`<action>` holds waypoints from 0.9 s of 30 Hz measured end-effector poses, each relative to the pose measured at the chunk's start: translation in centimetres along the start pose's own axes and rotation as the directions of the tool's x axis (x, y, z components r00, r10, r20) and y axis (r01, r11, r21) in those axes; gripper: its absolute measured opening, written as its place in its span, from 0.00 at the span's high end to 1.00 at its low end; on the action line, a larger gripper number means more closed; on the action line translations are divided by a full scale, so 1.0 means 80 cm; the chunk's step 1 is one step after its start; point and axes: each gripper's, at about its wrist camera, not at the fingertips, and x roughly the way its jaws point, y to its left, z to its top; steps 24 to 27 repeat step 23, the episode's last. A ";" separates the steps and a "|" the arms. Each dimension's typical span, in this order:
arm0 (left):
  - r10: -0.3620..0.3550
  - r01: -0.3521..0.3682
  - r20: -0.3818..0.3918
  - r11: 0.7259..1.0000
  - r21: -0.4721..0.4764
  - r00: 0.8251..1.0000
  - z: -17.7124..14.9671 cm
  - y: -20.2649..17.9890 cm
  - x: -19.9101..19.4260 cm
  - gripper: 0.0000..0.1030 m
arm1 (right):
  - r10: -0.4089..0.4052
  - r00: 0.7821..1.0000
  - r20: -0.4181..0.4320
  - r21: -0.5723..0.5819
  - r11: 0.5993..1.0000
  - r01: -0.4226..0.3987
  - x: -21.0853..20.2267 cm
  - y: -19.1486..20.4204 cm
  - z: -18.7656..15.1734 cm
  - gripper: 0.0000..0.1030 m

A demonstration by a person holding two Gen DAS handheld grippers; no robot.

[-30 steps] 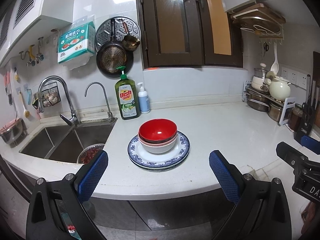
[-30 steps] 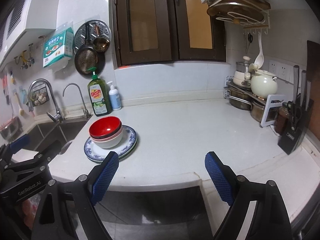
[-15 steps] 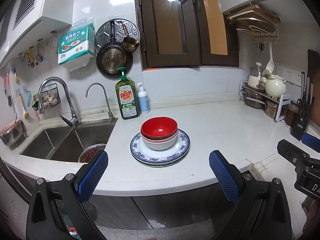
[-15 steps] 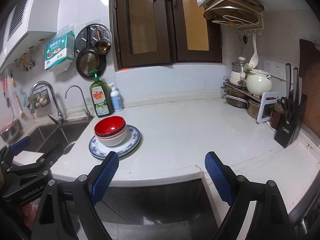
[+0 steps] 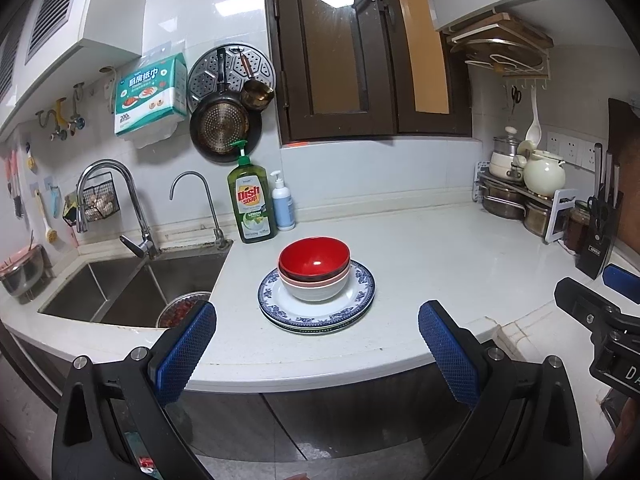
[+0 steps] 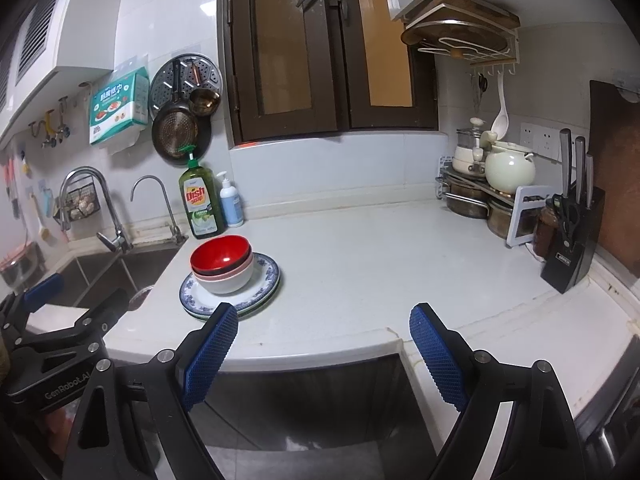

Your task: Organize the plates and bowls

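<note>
1. Three bowls nested in one stack: red bowl (image 5: 314, 258) on top, pink bowl (image 5: 320, 278) under it, white bowl (image 5: 316, 291) at the bottom.
2. Stack sits on blue-rimmed plates (image 5: 320, 314); at least two edges visible, exact count unclear.
3. Left gripper (image 5: 316, 344): jaws wide apart, holding nothing, hovering off the counter (image 5: 440, 256) edge; the stack is straight ahead between its fingers, well apart.
4. Right gripper (image 6: 322, 344): jaws wide apart, empty, also off the counter edge; stack is ahead-left of it, just past its left fingertip (image 6: 210, 350).
5. Two faucets (image 5: 120, 200) and one sink (image 5: 120, 292) ahead-left of the left gripper.
6. Two bottles behind the stack: green dish soap (image 5: 250, 204), white pump bottle (image 5: 283, 208).
7. One knife block (image 6: 574, 236) far ahead-right of the right gripper.
</note>
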 end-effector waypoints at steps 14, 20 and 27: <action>-0.003 0.003 0.002 1.000 -0.003 1.000 -0.002 -0.002 -0.007 0.00 | -0.004 1.000 0.008 -0.003 1.000 0.004 -0.007 -0.002 -0.004 0.14; 0.003 -0.003 -0.001 1.000 -0.015 1.000 -0.002 0.001 -0.007 0.00 | -0.001 1.000 0.010 -0.008 1.000 0.001 -0.011 -0.003 -0.005 0.14; 0.006 -0.006 0.000 1.000 -0.019 1.000 -0.001 0.002 -0.007 0.00 | 0.003 1.000 0.009 -0.011 1.000 -0.002 -0.011 -0.004 -0.004 0.14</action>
